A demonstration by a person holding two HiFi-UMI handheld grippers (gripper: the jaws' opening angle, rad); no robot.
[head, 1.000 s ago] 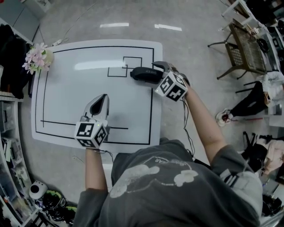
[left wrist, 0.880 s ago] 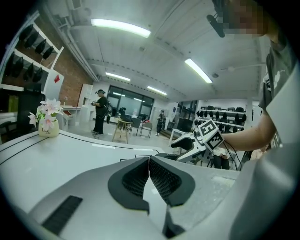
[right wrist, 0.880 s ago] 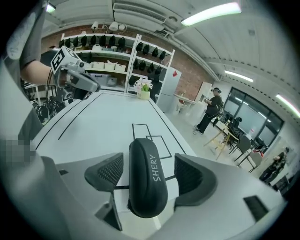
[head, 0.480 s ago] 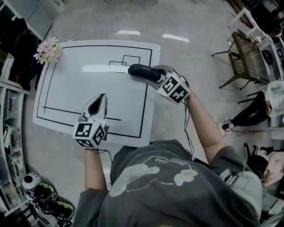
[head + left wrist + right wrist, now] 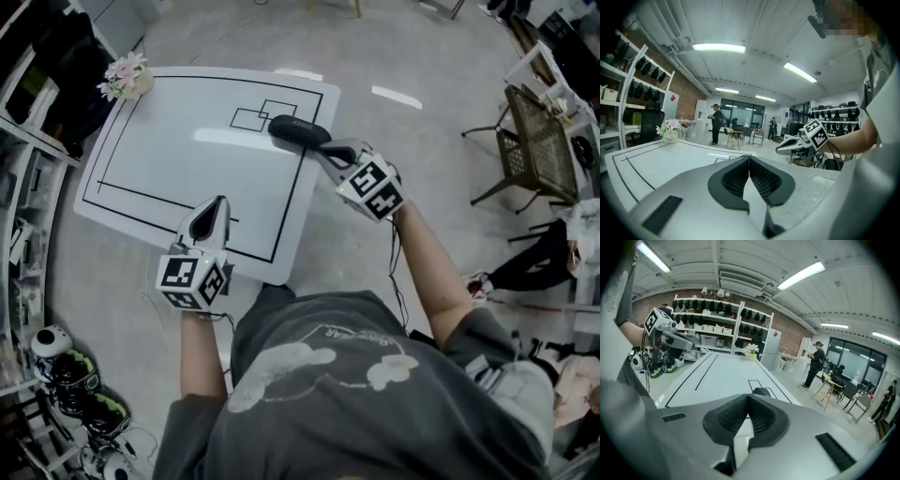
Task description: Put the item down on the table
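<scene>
A black oblong item (image 5: 295,129) lies on the white table (image 5: 187,159) near its right edge, beside two small drawn rectangles. The same item (image 5: 761,392) shows just past my right gripper's tips in the right gripper view. My right gripper (image 5: 325,150) sits right behind it, shut, its pads (image 5: 736,411) together with nothing between them. My left gripper (image 5: 218,202) hovers over the table's near edge, also shut and empty, its ribbed pads (image 5: 761,178) meeting at a point. The right gripper (image 5: 790,145) also shows in the left gripper view.
A vase of pink flowers (image 5: 127,77) stands at the table's far left corner. Shelves with shoes (image 5: 37,103) line the left side. A wire chair (image 5: 539,131) stands on the floor to the right. People (image 5: 816,359) stand far off by glass doors.
The head view has swung, so the table now sits skewed. The right gripper has drawn back a little from the black item, which stays on the table. The left gripper holds still.
</scene>
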